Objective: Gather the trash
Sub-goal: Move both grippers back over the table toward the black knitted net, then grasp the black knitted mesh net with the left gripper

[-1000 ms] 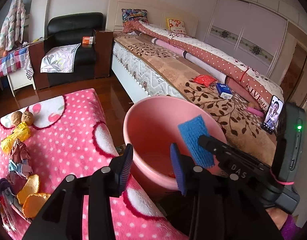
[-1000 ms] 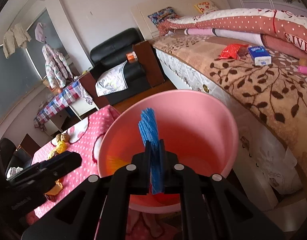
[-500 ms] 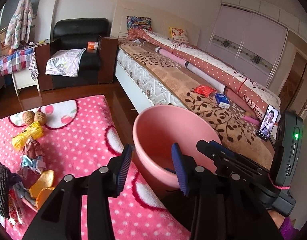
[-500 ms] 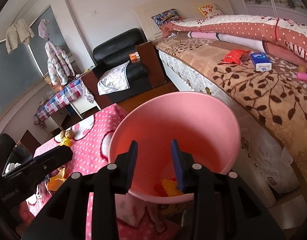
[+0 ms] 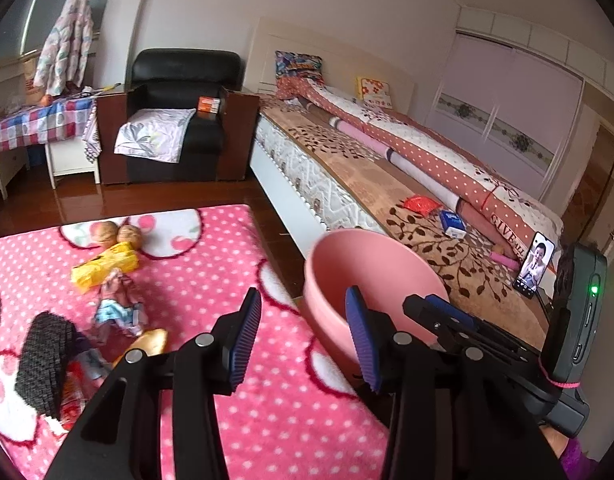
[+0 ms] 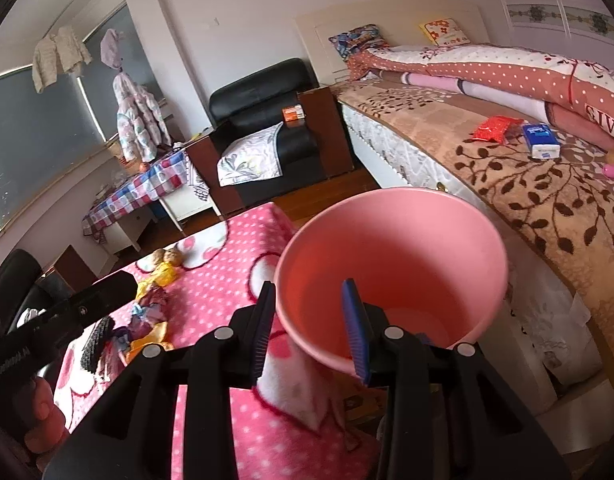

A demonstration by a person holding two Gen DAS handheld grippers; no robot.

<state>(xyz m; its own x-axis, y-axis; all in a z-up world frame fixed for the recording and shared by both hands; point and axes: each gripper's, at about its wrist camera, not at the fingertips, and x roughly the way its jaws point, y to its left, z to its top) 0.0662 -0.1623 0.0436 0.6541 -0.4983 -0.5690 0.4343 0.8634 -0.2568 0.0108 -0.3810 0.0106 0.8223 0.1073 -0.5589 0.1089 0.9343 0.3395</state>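
Jaws apart, empty: right gripper (image 6: 309,326) at lower centre over round pink plastic bucket (image 6: 391,280); left gripper (image 5: 303,336) likewise, above pink polka-dot cloth (image 5: 211,280).

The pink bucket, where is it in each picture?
Left wrist view: the pink bucket sits right of center, beside the pink dotted blanket, partly behind the left gripper.
Right wrist view: the bucket fills the center, just past the right gripper.
Shared landmark: the black armchair at the back wall.
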